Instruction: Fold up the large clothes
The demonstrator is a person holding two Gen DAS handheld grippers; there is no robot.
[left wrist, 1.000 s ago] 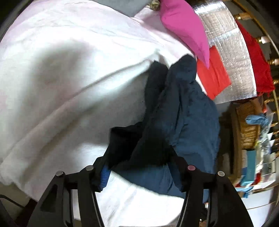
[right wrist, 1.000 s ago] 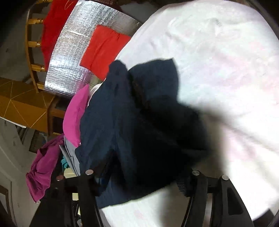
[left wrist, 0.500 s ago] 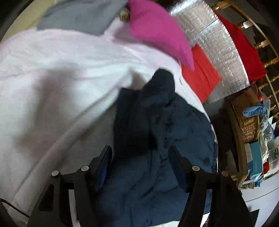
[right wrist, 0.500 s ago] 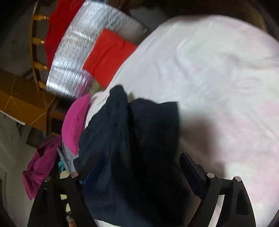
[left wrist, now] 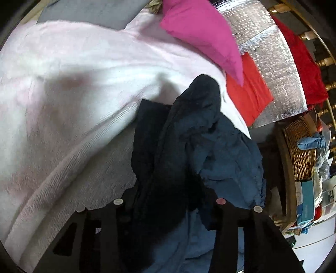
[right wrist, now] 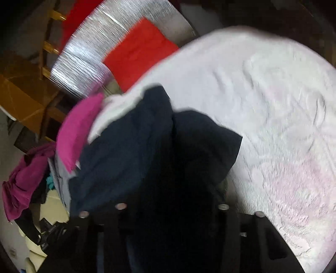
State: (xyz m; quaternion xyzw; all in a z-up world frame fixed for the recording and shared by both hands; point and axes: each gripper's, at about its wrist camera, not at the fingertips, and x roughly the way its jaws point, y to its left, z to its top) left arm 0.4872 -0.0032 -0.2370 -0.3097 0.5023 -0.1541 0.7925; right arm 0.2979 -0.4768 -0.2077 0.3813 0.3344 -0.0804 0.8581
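A crumpled dark navy garment lies on a white-pink towel cover. In the left wrist view my left gripper has the cloth bunched between its fingers, whose tips are buried in the fabric. In the right wrist view the same navy garment fills the space between the fingers of my right gripper, and its tips are also hidden by cloth. The cover spreads to the right.
A magenta folded cloth, a red folded cloth on a silver foil mat and a grey cloth lie beyond. A wicker basket and wooden chair stand at the right. A purple garment hangs at left.
Both grippers have closed in on the navy garment, which now bunches between the fingers. The garment has shifted slightly and both views have come nearer to it.
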